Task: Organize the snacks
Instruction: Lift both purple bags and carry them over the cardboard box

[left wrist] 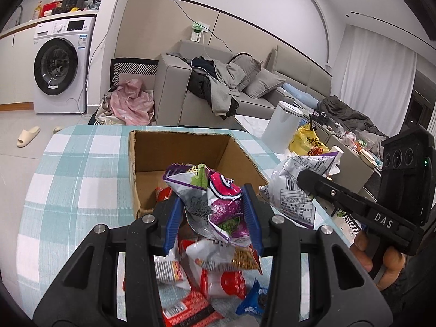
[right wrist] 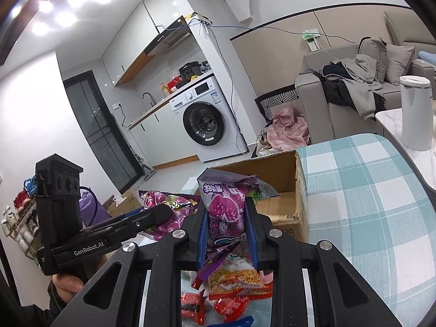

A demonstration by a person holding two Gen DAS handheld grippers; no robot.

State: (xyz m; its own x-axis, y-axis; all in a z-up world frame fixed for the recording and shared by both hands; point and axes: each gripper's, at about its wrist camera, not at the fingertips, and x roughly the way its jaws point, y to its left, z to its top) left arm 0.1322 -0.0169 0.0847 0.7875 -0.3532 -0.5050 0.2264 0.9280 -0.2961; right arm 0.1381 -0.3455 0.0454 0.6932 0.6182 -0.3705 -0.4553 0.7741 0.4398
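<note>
**Two bags held at the box's near side**

Cardboard box [left wrist: 188,160] sat open on the checked table [left wrist: 76,163], just beyond both grippers. Left gripper [left wrist: 212,218] clamped a purple bag [left wrist: 218,199] over the box's near wall. Right gripper [right wrist: 227,231] pinched its own purple bag [right wrist: 226,204], long axis upright, nearer the box's right side
</note>
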